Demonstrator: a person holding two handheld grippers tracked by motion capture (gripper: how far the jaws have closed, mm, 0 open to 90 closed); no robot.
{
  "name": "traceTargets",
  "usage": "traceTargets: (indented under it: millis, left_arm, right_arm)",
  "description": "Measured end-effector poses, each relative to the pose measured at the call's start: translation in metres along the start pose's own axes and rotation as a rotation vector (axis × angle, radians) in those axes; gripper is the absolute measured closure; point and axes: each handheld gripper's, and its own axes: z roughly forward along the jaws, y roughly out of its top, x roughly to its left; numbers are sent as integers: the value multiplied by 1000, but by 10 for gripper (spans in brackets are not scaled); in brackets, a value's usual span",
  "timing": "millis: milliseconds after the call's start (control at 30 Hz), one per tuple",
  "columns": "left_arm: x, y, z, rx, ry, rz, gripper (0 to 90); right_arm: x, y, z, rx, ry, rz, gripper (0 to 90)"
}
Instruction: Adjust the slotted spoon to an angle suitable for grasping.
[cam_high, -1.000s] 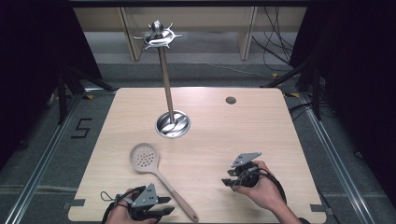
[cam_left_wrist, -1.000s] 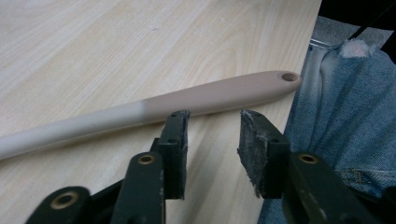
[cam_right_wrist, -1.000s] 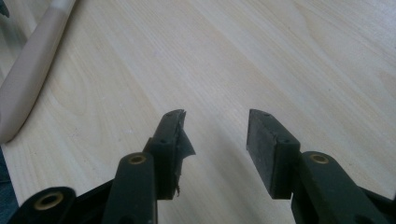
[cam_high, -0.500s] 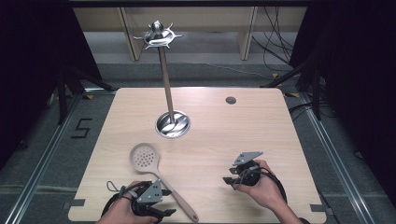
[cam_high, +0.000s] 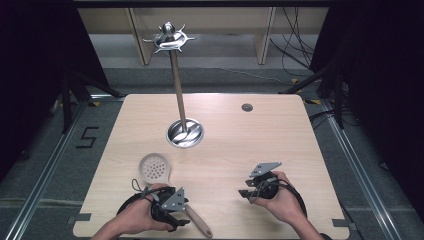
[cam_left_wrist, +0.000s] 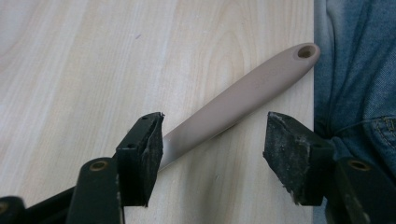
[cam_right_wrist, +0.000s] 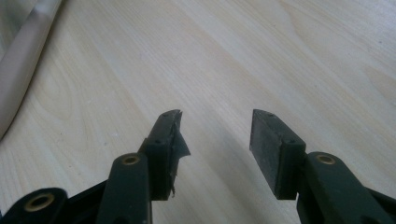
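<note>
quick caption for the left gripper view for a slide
Left tool open above the pale table, its jaws straddling the skimmer's taupe handle with its hanging hole.

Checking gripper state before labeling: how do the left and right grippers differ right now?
The left gripper has the skimmer handle lying between its open jaws; the right gripper has bare table between its open jaws. In the high view the left gripper sits over the handle near the table's front edge, while the right gripper is apart from the skimmer. Shared: both are hand-held, open and low over the table.
</note>
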Motion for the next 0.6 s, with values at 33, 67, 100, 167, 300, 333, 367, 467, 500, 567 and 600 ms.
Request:
traceTargets:
  millis: [33, 67, 100, 167, 300, 333, 367, 467, 500, 567, 600]
  left_arm:
    - [1, 1, 2, 6, -21, 2, 360]
    - [1, 2, 2, 13, -10, 5, 359]
    - [1, 2, 4, 7, -7, 16, 358]
    - [0, 3, 5, 12, -12, 7, 353]
    - [2, 5, 10, 19, -29, 26, 345]
    - [1, 7, 11, 17, -45, 18, 344]
    - [1, 7, 11, 17, -45, 18, 347]
    - [8, 10, 10, 72, -57, 77, 347]
    - [9, 11, 10, 77, -58, 77, 347]
    - [12, 13, 10, 87, -60, 95, 346]
    - [13, 14, 11, 89, -64, 100, 346]
  right_arm:
    - [0, 0, 0, 3, -1, 0, 534]
    - [0, 0, 1, 3, -2, -2, 534]
    - [1, 1, 0, 7, 5, 12, 534]
    - [1, 0, 1, -7, 3, 13, 534]
    - [1, 1, 0, 4, 5, 10, 534]
    - [0, 0, 1, -2, 0, -3, 534]
    - [0, 0, 1, -2, 0, -3, 534]
    - [0, 0, 0, 2, -1, 17, 533]
    - [0, 0, 0, -3, -4, 17, 534]
    - [0, 0, -1, 0, -1, 23, 533]
    - [0, 0, 0, 0, 0, 21, 533]
